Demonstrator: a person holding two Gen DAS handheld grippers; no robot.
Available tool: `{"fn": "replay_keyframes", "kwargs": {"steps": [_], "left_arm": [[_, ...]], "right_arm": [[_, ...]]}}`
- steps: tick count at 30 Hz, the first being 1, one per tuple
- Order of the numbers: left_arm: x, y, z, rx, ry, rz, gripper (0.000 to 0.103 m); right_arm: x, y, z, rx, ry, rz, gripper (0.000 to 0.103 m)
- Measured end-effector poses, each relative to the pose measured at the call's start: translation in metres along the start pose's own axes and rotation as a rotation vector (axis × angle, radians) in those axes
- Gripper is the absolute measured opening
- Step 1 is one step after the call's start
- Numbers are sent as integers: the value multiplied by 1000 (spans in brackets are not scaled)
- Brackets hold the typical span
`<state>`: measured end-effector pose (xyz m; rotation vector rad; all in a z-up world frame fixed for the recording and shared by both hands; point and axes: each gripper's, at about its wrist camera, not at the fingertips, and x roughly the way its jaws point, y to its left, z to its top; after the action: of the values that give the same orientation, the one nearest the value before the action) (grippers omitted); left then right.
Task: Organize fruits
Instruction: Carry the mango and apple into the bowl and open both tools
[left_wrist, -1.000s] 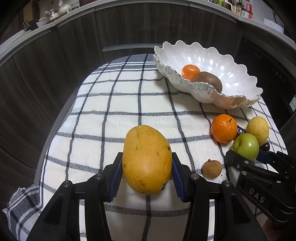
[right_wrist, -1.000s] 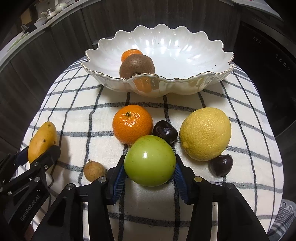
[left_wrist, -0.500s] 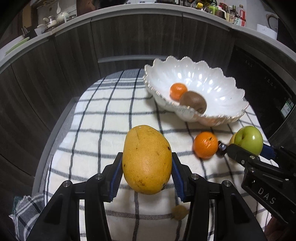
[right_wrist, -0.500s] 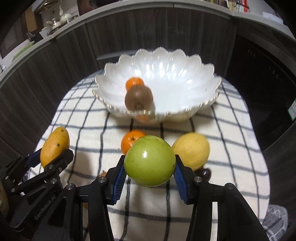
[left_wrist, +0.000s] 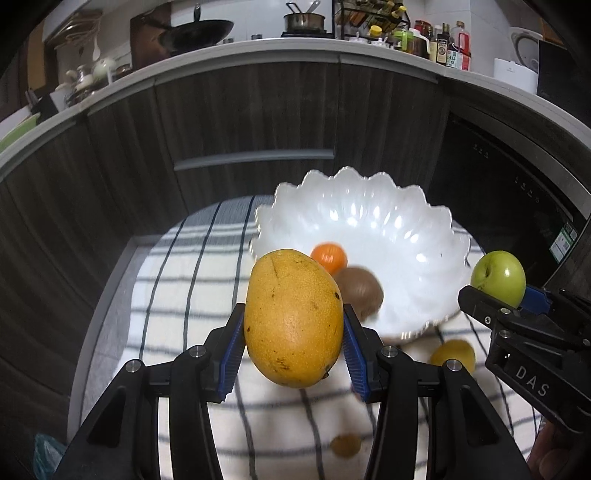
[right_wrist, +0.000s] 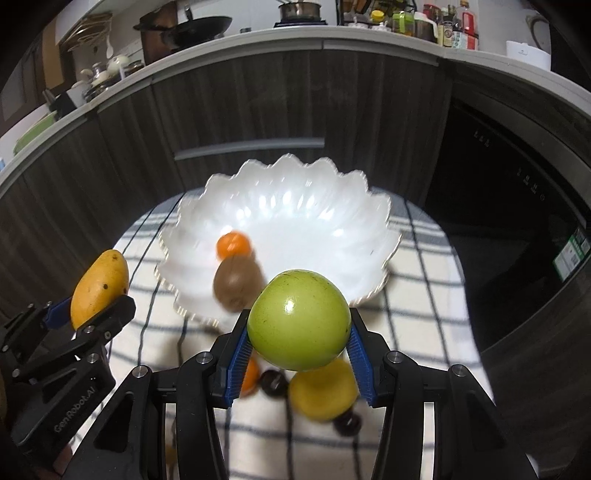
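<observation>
My left gripper is shut on a yellow mango and holds it high above the checked cloth, near the bowl's left front rim. My right gripper is shut on a green apple, also raised, in front of the bowl. The white scalloped bowl holds a tangerine and a brown kiwi. Each gripper shows in the other's view: the apple at right, the mango at left.
On the checked cloth below lie a lemon, an orange, two dark plums and a small brown fruit. Dark cabinet fronts stand behind the table, with a dark appliance at right.
Both grippers have lifted their fruit well above the cloth and moved toward the bowl. The loose fruits on the cloth now sit below and behind the fingers.
</observation>
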<state>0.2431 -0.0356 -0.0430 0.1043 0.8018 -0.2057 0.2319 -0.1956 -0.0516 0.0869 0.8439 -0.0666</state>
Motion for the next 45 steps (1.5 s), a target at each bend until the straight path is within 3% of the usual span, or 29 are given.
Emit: {"fn": "replay_keyframes", "kwargs": {"steps": [12,33,35,37,39,43,45], "left_arm": [[40,-16,46,50,-11,-27,48],[93,-19,51,72,90,-30,48],[93,-20,51,81,87,-17,51],[89,-20,51,85,66,-4,67],[84,-19,53,84,47,16,75],[77,-14,57,82,32,51,85],[71,-12,58,75,19,63,87]], "right_arm": [[35,-23,42,24,17,-6,49],[84,-30,58,24,94,10,50],[85,-29,58,18,100,8,50],[86,-28,58,14,102,5,50],[83,-28,58,10,88,-2,57],[73,-28,63,-1,40,-66,86],[67,-28,65,-9,19,-102,86]]}}
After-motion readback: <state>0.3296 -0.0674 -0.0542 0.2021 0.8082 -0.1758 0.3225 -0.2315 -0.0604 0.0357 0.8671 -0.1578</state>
